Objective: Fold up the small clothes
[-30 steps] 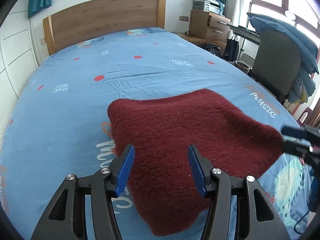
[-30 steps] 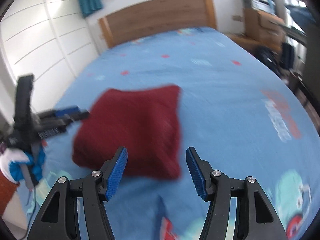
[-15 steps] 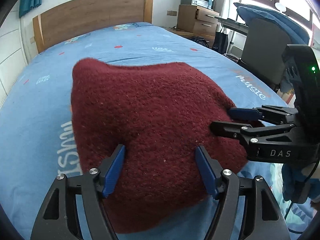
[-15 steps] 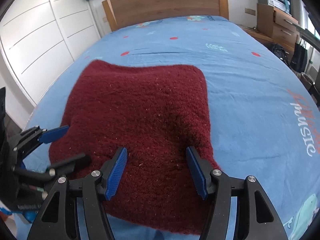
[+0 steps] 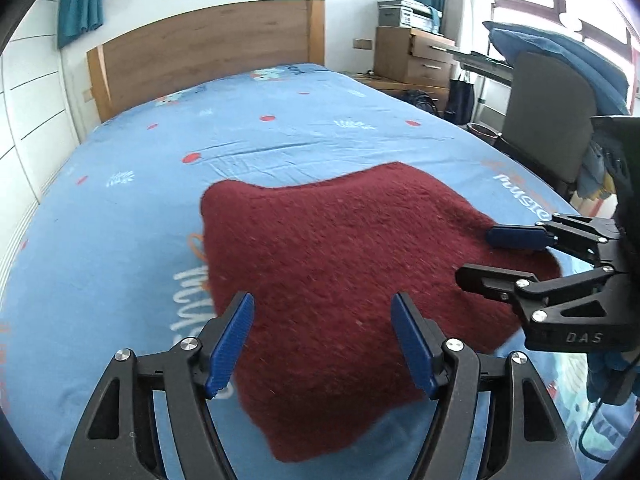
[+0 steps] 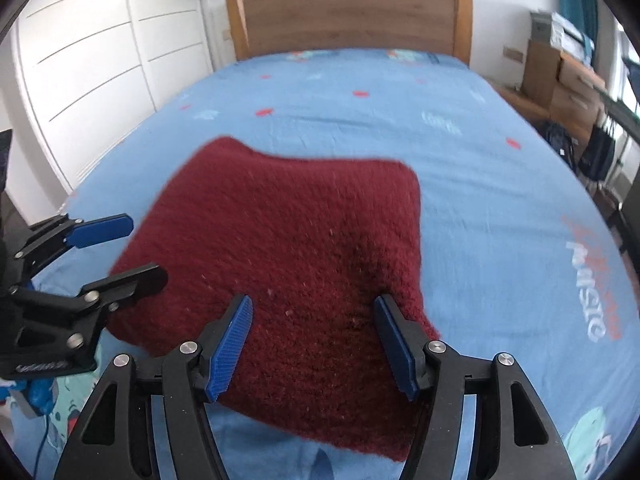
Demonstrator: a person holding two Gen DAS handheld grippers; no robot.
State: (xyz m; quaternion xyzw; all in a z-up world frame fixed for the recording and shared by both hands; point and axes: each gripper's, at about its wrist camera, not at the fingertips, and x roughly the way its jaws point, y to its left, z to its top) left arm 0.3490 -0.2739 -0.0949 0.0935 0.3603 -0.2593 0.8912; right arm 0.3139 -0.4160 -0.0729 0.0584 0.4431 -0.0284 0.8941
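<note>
Your left gripper point(image 5: 322, 344) hangs just above the near edge of the dark red knitted garment point(image 5: 340, 272), its blue pads spread wide with nothing between them but the knit lying below. Your right gripper point(image 6: 314, 342) sits the same way over the garment's near right part, fingers wide apart and gripping nothing; whether the pads touch the wool, you cannot tell. In the left wrist view your right gripper point(image 5: 508, 256) comes in from the side at the garment's right corner, one blue pad above the cloth edge and the black finger below it in the picture, still parted. The garment lies spread on the blue printed bedsheet point(image 5: 120, 240), its near hem ragged and curving, its far edge wavy with two rounded corners. Bare sheet runs to the left of the knit and, more broadly, to the right of it in the right wrist view. Beyond the far edge the sheet continues open up to the wooden headboard point(image 5: 208, 56). White wardrobe doors point(image 6: 100, 60) stand along the left side of the bed, and a wooden drawer unit point(image 5: 412, 56) and a grey chair point(image 5: 548, 112) stand off its right side.
</note>
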